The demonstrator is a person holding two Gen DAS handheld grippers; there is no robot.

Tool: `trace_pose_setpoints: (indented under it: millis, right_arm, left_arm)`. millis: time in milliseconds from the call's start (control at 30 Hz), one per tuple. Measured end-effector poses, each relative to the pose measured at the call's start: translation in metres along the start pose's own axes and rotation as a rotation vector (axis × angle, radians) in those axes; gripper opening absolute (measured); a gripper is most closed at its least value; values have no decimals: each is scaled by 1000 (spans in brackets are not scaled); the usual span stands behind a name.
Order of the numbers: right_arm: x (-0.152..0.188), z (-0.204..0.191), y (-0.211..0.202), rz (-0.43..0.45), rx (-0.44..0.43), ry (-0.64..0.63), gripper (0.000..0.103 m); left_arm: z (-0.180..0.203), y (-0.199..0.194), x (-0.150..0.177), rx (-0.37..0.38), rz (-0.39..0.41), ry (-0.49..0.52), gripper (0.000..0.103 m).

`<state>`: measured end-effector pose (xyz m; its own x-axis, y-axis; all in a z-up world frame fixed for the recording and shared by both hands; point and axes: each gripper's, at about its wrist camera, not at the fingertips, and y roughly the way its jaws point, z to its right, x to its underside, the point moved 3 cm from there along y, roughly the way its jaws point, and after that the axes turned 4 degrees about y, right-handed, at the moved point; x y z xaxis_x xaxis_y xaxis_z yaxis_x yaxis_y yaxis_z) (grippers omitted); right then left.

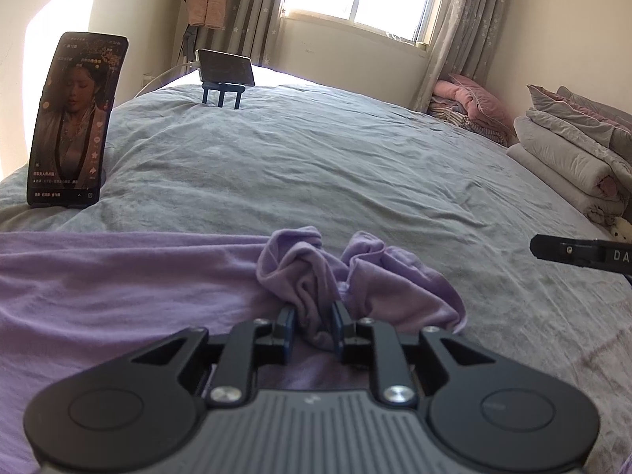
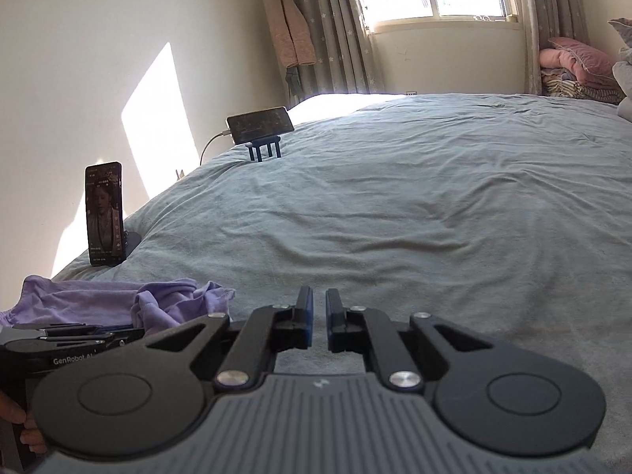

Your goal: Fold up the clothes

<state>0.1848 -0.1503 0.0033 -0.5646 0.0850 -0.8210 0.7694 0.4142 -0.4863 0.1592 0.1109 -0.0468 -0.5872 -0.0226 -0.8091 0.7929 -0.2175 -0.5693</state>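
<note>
Purple garment (image 1: pixel 118 284) pinched in a wad by left gripper (image 1: pixel 314 316); right gripper (image 2: pixel 319 316) closed on nothing.

Lies spread across near left of grey bedcover (image 1: pixel 316 166), one edge gathered and clamped between left pads; sits just left of right gripper, jaws almost together and empty over bare cover. Judged risks: may slip out of so bulky a pinch if lifted fast; may drag and crease instead of folding, with only one end held; may fold crooked, true edge hidden inside wad. Farther left, could knock upright phone (image 1: pixel 75 118) over if swung that way. No basket, box or drawer in view. Only holders: two stands, nearer one bearing upright phone, blue stand (image 1: pixel 221 96) farther back bearing second phone (image 1: pixel 225 66), cabled. Beyond, folded bedding (image 1: pixel 565 158) stacked at far right.
</note>
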Motion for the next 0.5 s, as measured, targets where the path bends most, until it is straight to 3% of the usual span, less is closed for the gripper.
trace_pose_setpoints:
  millis: [167,233,267,500]
  right_arm:
    - [4,-14,15,-59,-83,7,24]
    - [7,-29,25,-83,-111,-24,47]
    - [8,-36,30,-95,-125,-40,50]
    - [12,-66,67,-150,-174,-90,50]
  left_arm:
    - [0,1,1,-5,-3,0,20]
    - [0,0,1,-5,-4,-1,20]
    - [0,0,2,-5,-4,-1,20]
    - [-1,0,2,0,-6,-9,20]
